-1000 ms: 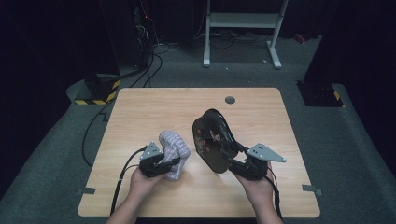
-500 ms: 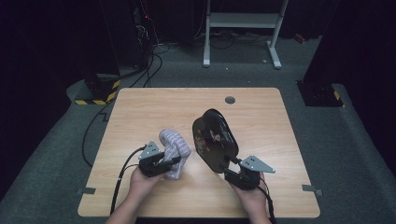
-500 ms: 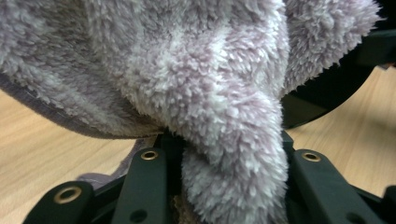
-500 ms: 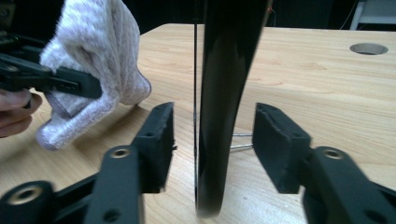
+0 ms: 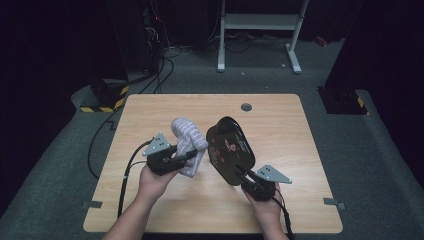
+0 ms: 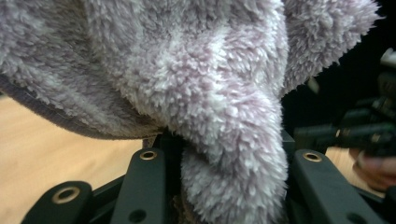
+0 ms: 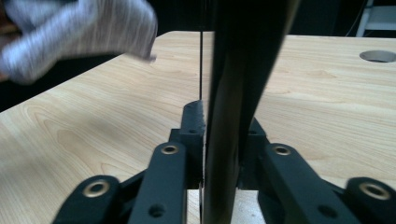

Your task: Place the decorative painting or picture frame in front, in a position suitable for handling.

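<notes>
A fluffy pale-lilac cloth (image 5: 186, 136) hangs bunched from my left gripper (image 5: 189, 156), which is shut on it above the table. In the left gripper view the cloth (image 6: 201, 93) fills the space between the two black jaws. A black oval plate (image 5: 227, 146) stands on edge just right of the cloth. My right gripper (image 5: 240, 173) grips its lower rim. Its jaws have just been closing, and in the right gripper view the plate's dark edge (image 7: 233, 84) is pinched between them. The cloth (image 7: 79, 28) shows blurred at the upper left there.
The light wooden table (image 5: 280, 120) has a round cable hole (image 5: 246, 106) near its far edge. Black cables (image 5: 107, 145) trail off the left side. A white metal stand (image 5: 260, 30) is on the floor beyond the table.
The left gripper has lifted the cloth higher beside the plate. The right hand has sunk a little toward the plate's lower rim, and its jaws have narrowed onto it.
</notes>
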A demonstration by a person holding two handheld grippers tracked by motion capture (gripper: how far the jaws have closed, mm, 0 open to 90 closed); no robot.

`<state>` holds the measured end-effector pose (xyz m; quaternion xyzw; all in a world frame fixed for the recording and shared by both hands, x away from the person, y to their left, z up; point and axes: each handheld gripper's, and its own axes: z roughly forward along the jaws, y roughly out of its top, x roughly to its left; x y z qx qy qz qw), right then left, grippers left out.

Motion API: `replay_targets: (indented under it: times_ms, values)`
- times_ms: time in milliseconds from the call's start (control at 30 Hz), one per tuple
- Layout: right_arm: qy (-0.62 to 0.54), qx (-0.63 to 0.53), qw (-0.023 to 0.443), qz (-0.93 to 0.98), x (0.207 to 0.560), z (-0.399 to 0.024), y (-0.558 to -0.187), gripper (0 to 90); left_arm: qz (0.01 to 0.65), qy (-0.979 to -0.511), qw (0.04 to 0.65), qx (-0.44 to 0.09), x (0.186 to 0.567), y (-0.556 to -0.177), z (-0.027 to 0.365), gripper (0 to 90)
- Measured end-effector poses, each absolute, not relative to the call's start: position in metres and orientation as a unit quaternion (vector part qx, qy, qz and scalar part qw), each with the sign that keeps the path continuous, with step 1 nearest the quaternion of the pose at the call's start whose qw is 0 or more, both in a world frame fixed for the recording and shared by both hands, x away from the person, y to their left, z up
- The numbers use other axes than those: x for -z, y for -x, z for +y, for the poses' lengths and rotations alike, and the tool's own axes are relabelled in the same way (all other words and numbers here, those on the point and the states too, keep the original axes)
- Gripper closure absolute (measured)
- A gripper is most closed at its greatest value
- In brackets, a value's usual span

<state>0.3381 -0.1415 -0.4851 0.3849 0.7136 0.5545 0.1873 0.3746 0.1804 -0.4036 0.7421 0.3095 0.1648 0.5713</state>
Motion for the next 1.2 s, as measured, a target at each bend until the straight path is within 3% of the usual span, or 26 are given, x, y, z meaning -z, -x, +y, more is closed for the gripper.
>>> replay_targets:
  times_ms: [500, 600, 900, 1200]
  values:
    - [-0.390, -0.578, 0.176, 0.695, 0.475, -0.142, -0.338, 81.0, 0.316, -0.735, 0.574, -0.174, 0.401, -0.378, 0.182, 61.7]
    - [-0.373, -0.571, 0.196, 0.705, 0.471, -0.137, -0.332, 81.1, 0.322, -0.732, 0.574, -0.177, 0.401, -0.379, 0.188, 61.7]
    - [-0.338, -0.578, 0.181, 0.720, 0.470, -0.121, -0.324, 80.9, 0.332, -0.717, 0.585, -0.182, 0.397, -0.377, 0.202, 61.8]
    - [-0.338, -0.593, 0.158, 0.714, 0.485, -0.132, -0.324, 80.3, 0.325, -0.717, 0.589, -0.182, 0.390, -0.375, 0.199, 61.8]
